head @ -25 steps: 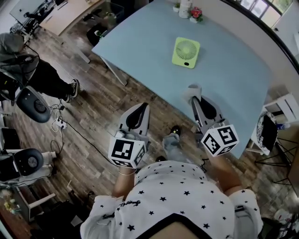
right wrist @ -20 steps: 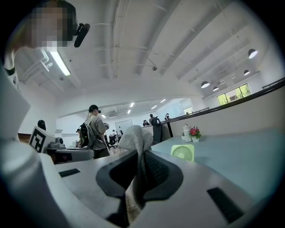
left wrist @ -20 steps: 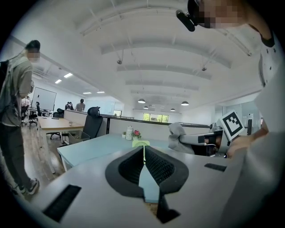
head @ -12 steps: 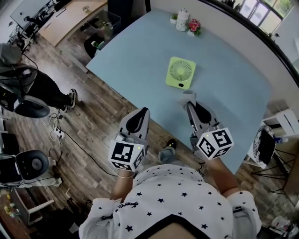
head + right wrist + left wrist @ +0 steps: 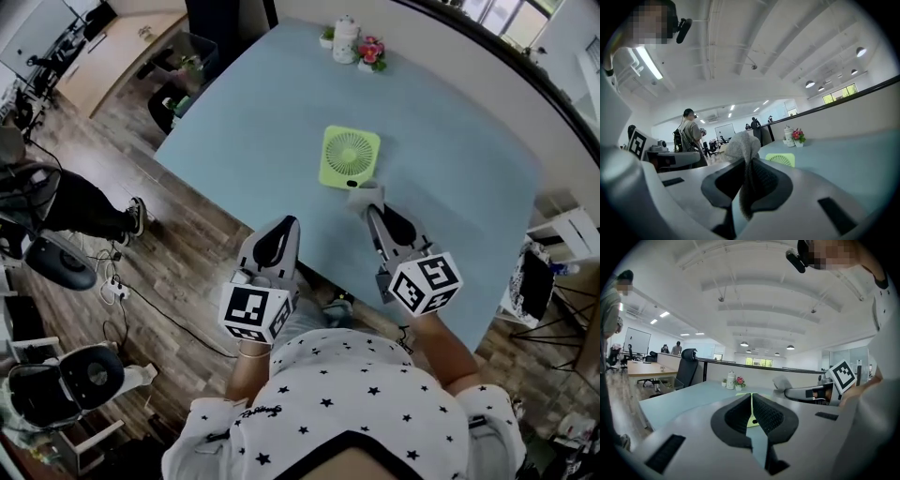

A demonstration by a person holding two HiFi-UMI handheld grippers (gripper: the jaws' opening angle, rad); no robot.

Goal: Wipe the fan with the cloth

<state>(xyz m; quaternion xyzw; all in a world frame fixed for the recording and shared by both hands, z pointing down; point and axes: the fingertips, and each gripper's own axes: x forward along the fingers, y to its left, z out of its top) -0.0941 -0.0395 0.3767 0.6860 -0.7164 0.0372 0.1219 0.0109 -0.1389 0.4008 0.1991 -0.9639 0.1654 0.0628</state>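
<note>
A light-green square fan (image 5: 350, 157) lies flat on the pale blue table (image 5: 253, 122). My right gripper (image 5: 372, 208) is shut on a grey cloth (image 5: 366, 194), which bunches out past the jaw tips just short of the fan's near edge. In the right gripper view the cloth (image 5: 742, 146) stands up between the jaws, with the fan (image 5: 782, 160) just beyond. My left gripper (image 5: 284, 228) is shut and empty, low at the table's near edge, left of the right one. In the left gripper view the fan (image 5: 742, 394) shows as a green sliver behind the shut jaws.
A white teapot (image 5: 346, 39) and a small pot of pink flowers (image 5: 372, 51) stand at the table's far edge. A person (image 5: 75, 202) and office chairs are on the wooden floor at left. A white shelf unit (image 5: 562, 234) stands at right.
The table and fan have drawn nearer as the person moved up to the table. The right gripper with the cloth now sits close to the fan's near edge.
</note>
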